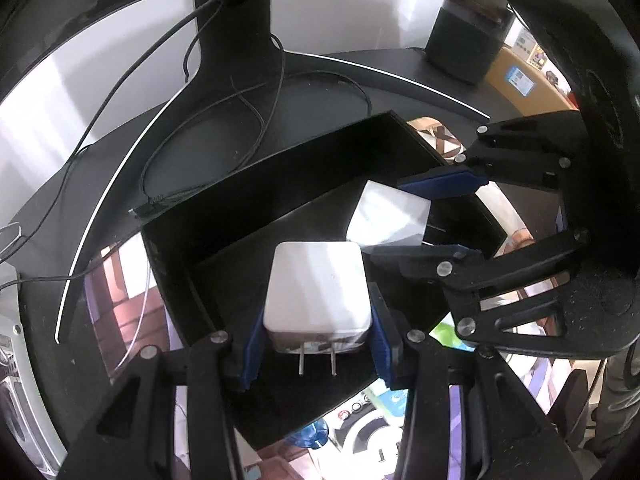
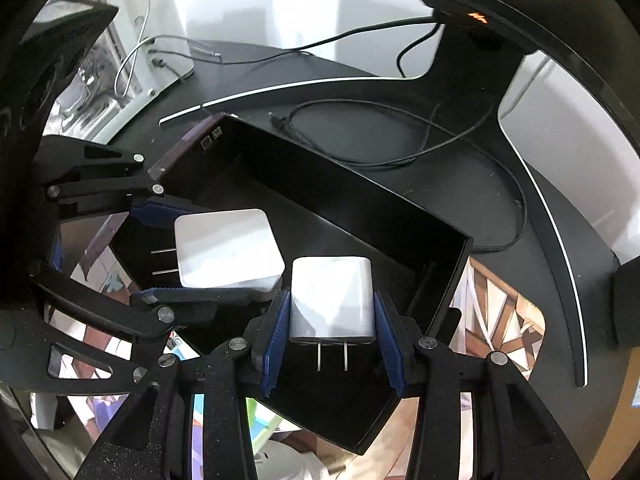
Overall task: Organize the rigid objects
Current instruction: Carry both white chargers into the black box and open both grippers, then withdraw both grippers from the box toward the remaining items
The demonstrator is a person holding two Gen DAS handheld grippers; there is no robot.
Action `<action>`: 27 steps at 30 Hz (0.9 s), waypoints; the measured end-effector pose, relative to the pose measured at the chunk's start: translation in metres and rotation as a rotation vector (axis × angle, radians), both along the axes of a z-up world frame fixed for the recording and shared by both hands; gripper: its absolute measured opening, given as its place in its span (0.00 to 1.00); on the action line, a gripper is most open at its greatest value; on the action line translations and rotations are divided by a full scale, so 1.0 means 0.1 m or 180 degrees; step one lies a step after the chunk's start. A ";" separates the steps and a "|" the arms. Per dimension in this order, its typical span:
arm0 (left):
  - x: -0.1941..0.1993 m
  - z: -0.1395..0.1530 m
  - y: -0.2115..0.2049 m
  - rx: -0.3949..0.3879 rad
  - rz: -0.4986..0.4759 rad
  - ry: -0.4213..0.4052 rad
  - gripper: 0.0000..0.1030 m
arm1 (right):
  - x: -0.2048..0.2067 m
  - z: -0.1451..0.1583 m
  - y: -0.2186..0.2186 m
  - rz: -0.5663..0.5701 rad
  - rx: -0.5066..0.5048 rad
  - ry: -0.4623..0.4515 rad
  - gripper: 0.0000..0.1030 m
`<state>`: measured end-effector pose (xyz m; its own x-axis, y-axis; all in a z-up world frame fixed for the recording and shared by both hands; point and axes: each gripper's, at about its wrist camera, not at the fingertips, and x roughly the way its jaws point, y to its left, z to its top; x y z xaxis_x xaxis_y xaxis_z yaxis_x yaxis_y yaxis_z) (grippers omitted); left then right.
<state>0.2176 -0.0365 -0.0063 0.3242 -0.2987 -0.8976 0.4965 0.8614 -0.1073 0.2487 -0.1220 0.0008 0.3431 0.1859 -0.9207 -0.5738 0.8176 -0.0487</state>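
A black open box [image 1: 248, 216] [image 2: 360, 200] lies on a dark desk. My left gripper [image 1: 316, 340] [image 2: 192, 252] is shut on a large white square charger [image 1: 316, 288] [image 2: 228, 252], its prongs pointing back at the camera, held over the box. My right gripper [image 2: 332, 328] [image 1: 416, 216] is shut on a smaller white charger [image 2: 332, 300] [image 1: 388, 216], also over the box, beside the first one. The blue pads [image 2: 384, 332] press both its sides.
A monitor stand [image 1: 236, 64] [image 2: 460, 56] and loose black cables [image 1: 240, 128] [image 2: 400, 144] lie behind the box. A dark speaker [image 1: 468, 40] stands at the back right. A patterned mat [image 2: 500, 312] shows under the box.
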 end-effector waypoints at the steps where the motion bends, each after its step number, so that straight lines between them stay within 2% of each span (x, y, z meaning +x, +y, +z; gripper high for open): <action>1: 0.00 0.00 0.00 -0.0002 0.0004 0.0008 0.42 | 0.00 0.00 0.02 0.0000 -0.0027 0.0001 0.41; 10: 0.04 0.01 0.01 0.0004 -0.0005 0.0039 0.44 | 0.05 0.01 0.04 -0.0002 -0.0072 0.0080 0.41; 15: 0.03 0.02 0.01 0.0061 0.0021 -0.0013 0.47 | 0.03 0.03 0.01 -0.0037 0.0016 0.0063 0.41; 18: -0.02 0.15 0.06 -0.0049 0.0060 -0.0190 0.50 | 0.00 0.06 -0.05 -0.0078 0.0153 0.0050 0.41; 21: -0.15 0.32 0.15 -0.0188 0.0091 -0.0395 0.58 | -0.11 0.18 -0.14 -0.0107 0.0389 -0.0102 0.41; 24: -0.35 0.46 0.27 -0.0293 0.0142 -0.0606 0.59 | -0.29 0.34 -0.27 -0.0149 0.0677 -0.0314 0.43; 26: -0.44 0.53 0.34 -0.0380 0.0185 -0.0691 0.62 | -0.42 0.43 -0.34 -0.0157 0.0815 -0.0444 0.53; 27: -0.52 0.56 0.39 -0.0415 0.0237 -0.0772 0.63 | -0.52 0.48 -0.37 -0.0159 0.0884 -0.0546 0.53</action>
<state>0.1657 0.0023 0.0501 0.5502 -0.3738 -0.7467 0.4571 0.8831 -0.1053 0.1963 -0.1590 0.0483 0.5037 0.4010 -0.7652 -0.5354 0.8400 0.0877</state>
